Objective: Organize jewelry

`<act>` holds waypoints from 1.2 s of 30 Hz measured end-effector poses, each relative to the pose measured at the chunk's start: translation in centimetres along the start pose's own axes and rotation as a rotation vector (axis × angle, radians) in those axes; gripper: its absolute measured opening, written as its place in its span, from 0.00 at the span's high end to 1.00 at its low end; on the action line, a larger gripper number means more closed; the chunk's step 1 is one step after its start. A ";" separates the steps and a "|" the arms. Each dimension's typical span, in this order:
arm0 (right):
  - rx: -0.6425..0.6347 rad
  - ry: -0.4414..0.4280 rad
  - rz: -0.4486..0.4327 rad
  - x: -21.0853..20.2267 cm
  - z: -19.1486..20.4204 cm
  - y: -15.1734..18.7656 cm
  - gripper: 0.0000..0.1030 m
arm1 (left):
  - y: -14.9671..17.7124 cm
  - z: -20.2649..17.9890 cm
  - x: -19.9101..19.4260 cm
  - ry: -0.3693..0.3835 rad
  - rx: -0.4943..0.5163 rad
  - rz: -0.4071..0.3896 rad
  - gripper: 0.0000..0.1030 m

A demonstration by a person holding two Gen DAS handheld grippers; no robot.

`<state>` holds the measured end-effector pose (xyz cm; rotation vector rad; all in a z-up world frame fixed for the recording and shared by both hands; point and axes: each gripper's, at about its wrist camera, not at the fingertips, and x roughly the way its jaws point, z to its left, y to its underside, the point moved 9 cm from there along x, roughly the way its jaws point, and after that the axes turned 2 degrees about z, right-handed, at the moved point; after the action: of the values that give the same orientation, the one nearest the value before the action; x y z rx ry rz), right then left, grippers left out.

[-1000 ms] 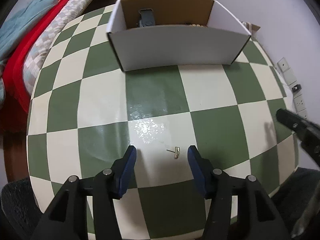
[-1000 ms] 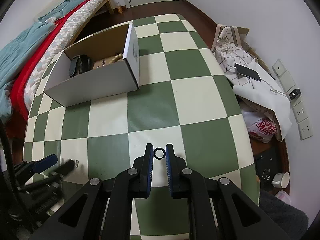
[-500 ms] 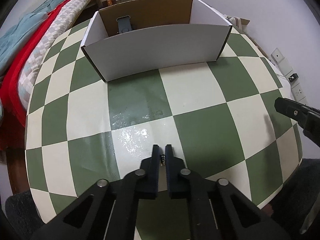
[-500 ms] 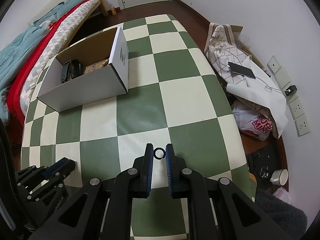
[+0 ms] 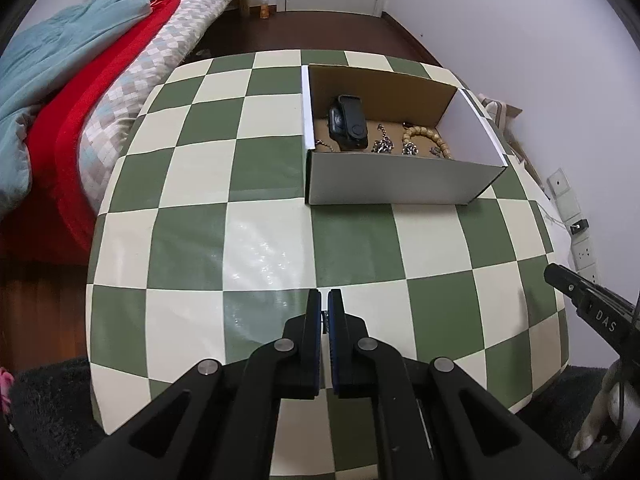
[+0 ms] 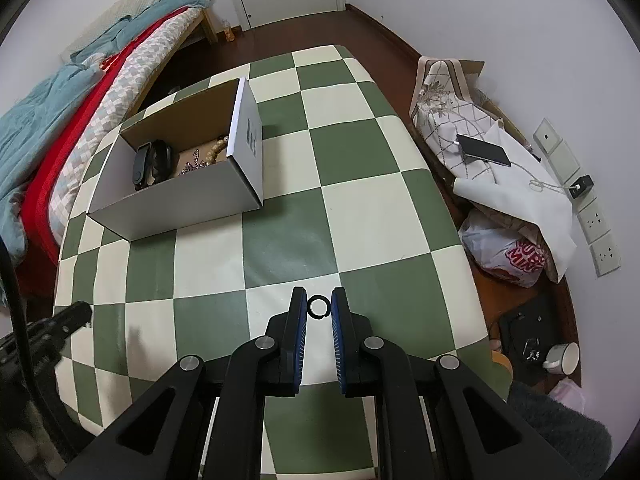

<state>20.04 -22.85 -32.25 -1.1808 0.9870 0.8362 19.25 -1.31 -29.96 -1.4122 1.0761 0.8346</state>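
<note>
Jewelry: a small black ring (image 6: 319, 306) and a tiny metal piece (image 5: 325, 315), each caught in one of the tongs above the bench; the rest lies in the box.
Right tongs (image 6: 319, 307): nearly closed, blue pads touching the ring on both sides, the ring upright between the tips over a cream square.
Left tongs (image 5: 324, 312): pressed almost together, pinching the tiny piece, of which only a glint shows in the slit; what kind of piece it is, I cannot tell.
Bench (image 6: 360, 216): covered in green and cream checks, both tongs over its near edge, well apart from each other.
Box (image 5: 384, 182): open white cardboard, brown inside, standing on the far part of the bench, well away from both tongs.
Inside the box: a black watch (image 5: 349, 122) at the left, chain pieces (image 5: 382, 145) in the middle, a wooden bead bracelet (image 5: 426, 136) at the right.
Bed (image 5: 80, 92): beside the bench, with red, checked and light blue covers.
Phone (image 6: 483, 150): lying on white cloth by the wall.
</note>
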 end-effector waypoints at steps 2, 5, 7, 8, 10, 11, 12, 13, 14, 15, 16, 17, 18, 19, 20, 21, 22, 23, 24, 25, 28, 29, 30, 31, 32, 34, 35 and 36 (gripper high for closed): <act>0.001 -0.004 -0.002 -0.1 0.1 0.0 0.88 | 0.2 0.0 -0.2 0.015 -0.008 -0.006 0.99; 0.003 -0.009 -0.008 -0.4 0.1 -0.1 0.88 | 0.4 0.2 -0.9 0.044 -0.029 -0.022 0.99; 0.005 -0.013 -0.014 -0.8 0.1 -0.3 0.87 | 0.3 0.2 -1.3 0.053 -0.042 -0.015 0.99; 0.006 -0.020 -0.016 -1.1 0.2 -0.4 0.88 | 0.0 0.2 -1.9 0.059 -0.047 -0.019 0.99; 0.002 -0.036 -0.025 -1.8 0.5 -0.7 0.88 | -0.9 0.0 -3.1 0.059 -0.047 -0.042 0.99; -0.006 -0.041 -0.036 -2.3 0.8 -1.1 0.88 | -1.8 -0.1 -3.9 0.055 -0.041 -0.062 0.99; -0.014 -0.047 -0.047 -2.8 1.2 -1.6 0.88 | -2.7 -0.2 -4.6 0.050 -0.037 -0.080 0.99; -0.022 -0.061 -0.060 -3.5 1.8 -2.3 0.88 | -3.4 -0.3 -5.1 0.050 -0.033 -0.093 0.99; -0.029 -0.069 -0.068 -3.9 2.2 -2.8 0.88 | -4.5 -0.5 -5.7 0.049 -0.025 -0.111 0.99; -0.039 -0.080 -0.079 -4.4 2.9 -3.5 0.88 | -5.7 -0.7 -6.1 0.040 -0.016 -0.130 0.99; -0.054 -0.094 -0.092 -4.9 3.8 -4.5 0.88 | -6.9 -0.9 -6.3 0.031 -0.003 -0.144 0.99; -0.064 -0.100 -0.102 -5.3 4.4 -5.4 0.88 | -7.8 -0.9 -6.4 0.032 0.000 -0.150 0.99; -0.076 -0.106 -0.111 -5.5 5.1 -6.2 0.88 | -8.8 -1.0 -6.3 0.034 0.001 -0.152 0.99; -0.094 -0.114 -0.122 -5.6 6.1 -7.5 0.88 | -9.8 -1.0 -6.0 0.034 0.002 -0.150 0.99; -0.104 -0.119 -0.126 -5.5 6.8 -8.4 0.88 | -11.0 -1.0 -5.7 0.037 0.000 -0.152 0.99; -0.114 -0.126 -0.127 -5.3 7.6 -9.5 0.88 | -11.8 -1.1 -5.3 0.040 0.002 -0.148 0.99; -0.122 -0.131 -0.128 -5.0 8.2 -10.4 0.88 | -12.7 -1.1 -4.7 0.036 0.009 -0.134 0.99; -0.131 -0.131 -0.126 -4.7 8.7 -11.0 0.88 | -13.4 -1.0 -4.1 0.031 0.006 -0.130 0.99; -0.141 -0.129 -0.122 -4.2 9.3 -11.9 0.87 | -14.0 -0.9 -3.6 0.022 0.010 -0.128 0.99; -0.150 -0.128 -0.116 -3.5 9.8 -12.8 0.87 | -14.5 -0.8 -3.1 0.006 0.021 -0.125 0.99; -0.177 -0.108 -0.100 -1.9 10.8 -14.5 0.87 | -15.6 -0.6 -1.3 -0.005 0.026 -0.101 0.99; -0.184 -0.102 -0.092 -1.4 11.0 -14.9 0.87 | -15.8 -0.5 -0.7 -0.010 0.027 -0.093 0.99; -0.189 -0.097 -0.086 -0.9 11.1 -15.2 0.87 | -15.9 -0.5 -0.2 -0.008 0.026 -0.085 0.99; -0.193 -0.093 -0.076 -0.2 11.2 -15.4 0.87 | -16.0 -0.4 0.1 -0.006 0.023 -0.080 0.99; -0.195 -0.093 -0.069 0.2 11.2 -15.5 0.87 | -16.1 -0.4 0.4 -0.003 0.020 -0.074 0.99; -0.199 -0.088 -0.054 1.1 11.1 -15.6 0.87 | -16.1 -0.5 0.9 0.004 0.016 -0.066 0.99; -0.201 -0.087 -0.050 1.4 11.1 -15.6 0.87 | -16.1 -0.6 1.1 0.008 0.015 -0.063 0.99; -0.201 -0.088 -0.045 1.7 11.0 -15.6 0.87 | -16.1 -0.7 1.2 0.013 0.016 -0.058 0.99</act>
<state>36.86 -15.06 -27.48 -1.3206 0.8151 0.9602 34.73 -2.78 -25.47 -1.4309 1.0441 0.7744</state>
